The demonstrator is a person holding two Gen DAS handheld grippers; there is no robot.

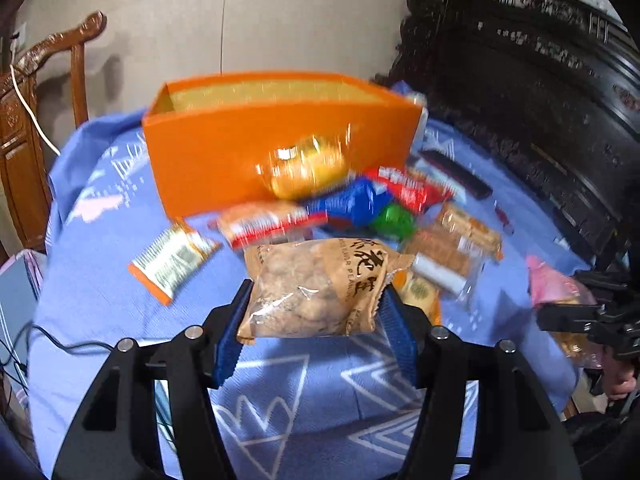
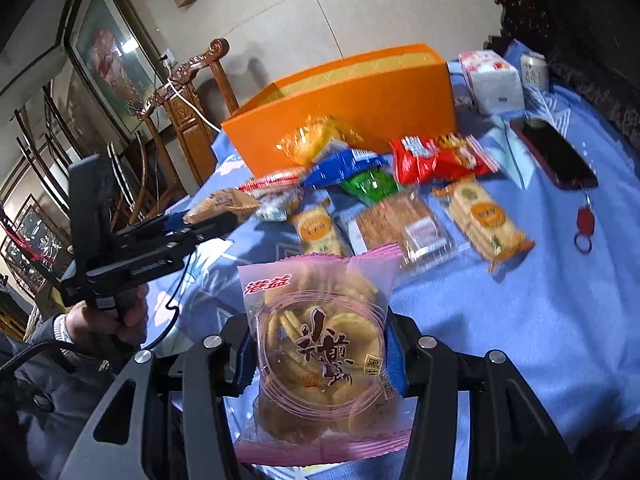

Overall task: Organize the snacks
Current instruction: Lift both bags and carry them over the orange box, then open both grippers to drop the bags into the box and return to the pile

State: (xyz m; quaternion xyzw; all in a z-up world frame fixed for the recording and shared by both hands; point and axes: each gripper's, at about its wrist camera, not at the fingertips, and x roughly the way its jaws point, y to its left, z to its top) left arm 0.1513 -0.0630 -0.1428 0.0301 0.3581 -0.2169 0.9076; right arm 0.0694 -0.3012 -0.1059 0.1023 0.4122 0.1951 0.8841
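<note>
The left gripper is pinching a tan peanut bag crosswise between its blue pads, holding it up off the blue cloth with both ends of the bag sticking out past the fingers. The right gripper is doing the same with a pink cracker bag, its fingers pressing in on the bag's sides while the crimped top is standing up beyond the fingertips. Straight ahead of both sets of fingers, an open orange box is sitting on the cloth. Just in front of the box, between it and the fingertips, the loose snacks are lying in a heap: a yellow pack leaning on the box wall, a blue pack and a green one below it, a red bag to their right, and several clear biscuit packs nearer the fingers. An orange-edged sachet is lying by itself ahead and to the left of the left fingers. Off to the far right of the right fingers, a dark phone with a red tag is resting on the cloth (a tissue pack and a can are standing beyond it, beside the box). From the right camera, the left gripper is showing at the left, a hand gripping its handle.
</note>
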